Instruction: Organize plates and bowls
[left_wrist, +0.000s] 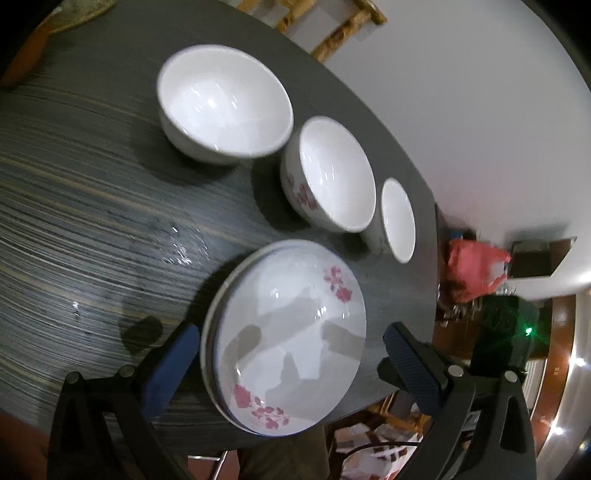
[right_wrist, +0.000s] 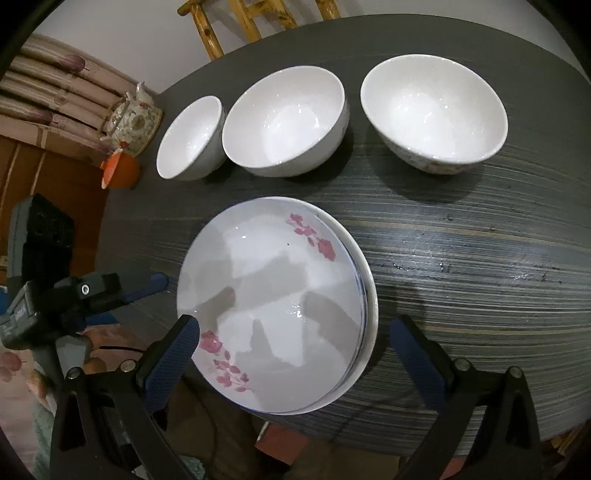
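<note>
A: How are the grippers standing?

B: The left gripper (left_wrist: 291, 354) and the right gripper (right_wrist: 295, 343) are each gaping wide, gripping nothing, their fingers flanking the stacked plates (right_wrist: 277, 302) at the table's (right_wrist: 461, 258) near edge.

A: And beyond?

B: Three bowls are sitting in a far row: small bowl (right_wrist: 190, 138), medium bowl (right_wrist: 284, 122), large bowl (right_wrist: 434, 110).
</note>
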